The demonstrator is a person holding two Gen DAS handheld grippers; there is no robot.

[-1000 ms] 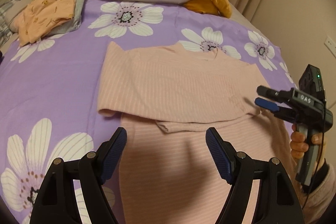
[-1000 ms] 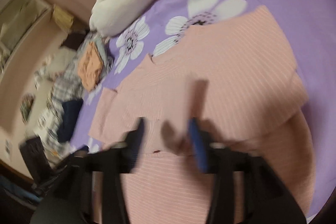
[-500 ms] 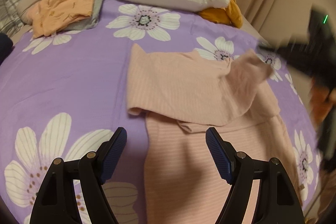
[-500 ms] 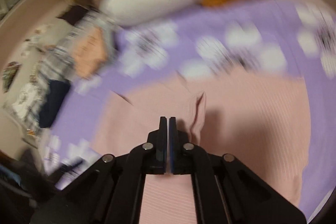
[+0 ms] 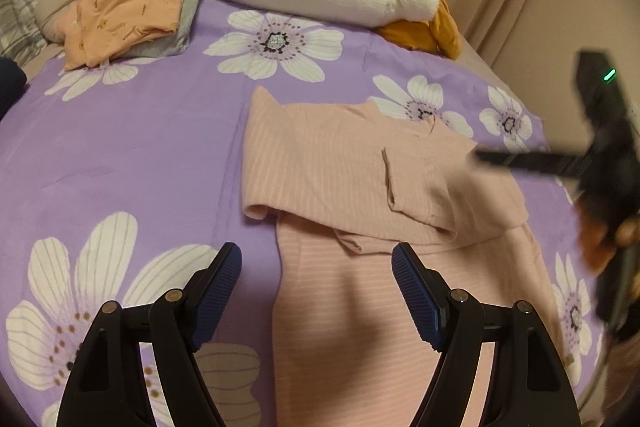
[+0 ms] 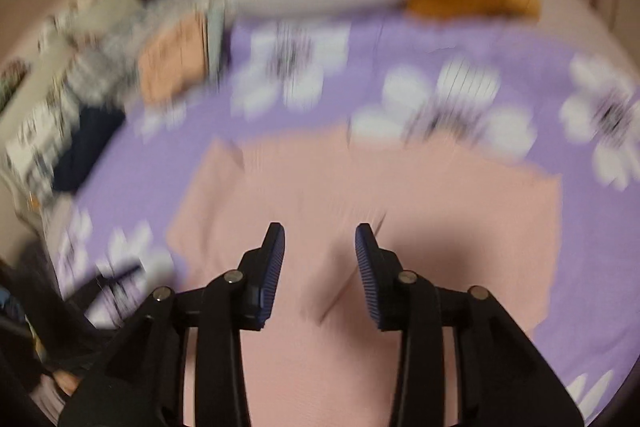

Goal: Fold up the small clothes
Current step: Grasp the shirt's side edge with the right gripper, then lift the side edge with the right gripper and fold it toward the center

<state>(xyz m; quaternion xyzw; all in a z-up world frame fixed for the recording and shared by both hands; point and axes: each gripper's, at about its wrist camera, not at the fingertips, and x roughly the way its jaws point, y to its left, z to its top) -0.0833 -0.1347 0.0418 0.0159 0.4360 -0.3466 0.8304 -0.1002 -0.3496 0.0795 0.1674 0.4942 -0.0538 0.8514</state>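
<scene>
Looking across the purple flowered bedspread, we see our pink ribbed top lying flat from the centre toward five o'clock in the left wrist view, its upper part doubled down and one sleeve laid inward across it at three o'clock. The biggest risk, we judge, is that soft bedding lets the whole garment slide or bunch when we pull the next fold, skewing its edges. Next, the freshly laid sleeve could spring back or drag along if a pad snags its cuff. The left gripper hangs wide apart at six o'clock over the hem, holding nothing. The right gripper has just been opening, jaws parted with no cloth between them.
</scene>
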